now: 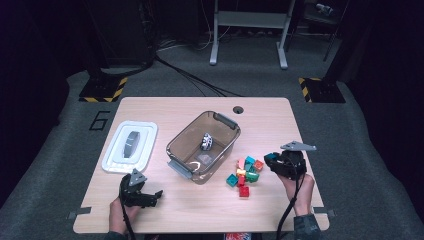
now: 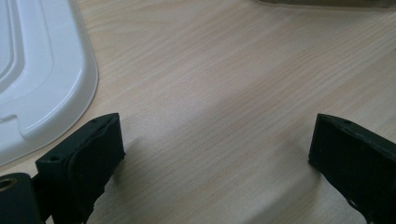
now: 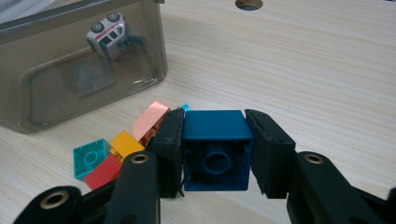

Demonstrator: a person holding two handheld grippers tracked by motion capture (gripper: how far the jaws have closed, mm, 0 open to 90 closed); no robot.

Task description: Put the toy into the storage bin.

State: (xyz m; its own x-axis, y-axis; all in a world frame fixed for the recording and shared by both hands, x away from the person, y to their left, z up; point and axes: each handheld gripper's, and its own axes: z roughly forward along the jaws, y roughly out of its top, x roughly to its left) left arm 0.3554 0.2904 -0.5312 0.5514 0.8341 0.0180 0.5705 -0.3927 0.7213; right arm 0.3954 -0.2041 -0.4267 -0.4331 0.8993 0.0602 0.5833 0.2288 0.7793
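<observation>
Here the table is a pale wooden top on a grey carpeted floor. Near its middle stands the bin, a clear brownish tub with grey handles, set at an angle. A toy car lies inside it toward the far right wall; in the right gripper view the car shows white through the wall, tipped on its side. Left of the bin, well apart from it, the white lid lies flat with a grey strip across its middle.

The left gripper rests low at the near left of the table, just near of the lid. In its own view the jaws stand wide apart with only bare wood between them, and the lid curves past the left jaw.

The right gripper hangs at the right, held in a hand. Its jaws are clamped on a blue block, one pad on each side, hollow underside toward the camera, lifted clear of the table.

Between bin and right gripper, a small pile of blocks lies on the wood: teal, red, yellow, orange and pink, touching one another.
</observation>
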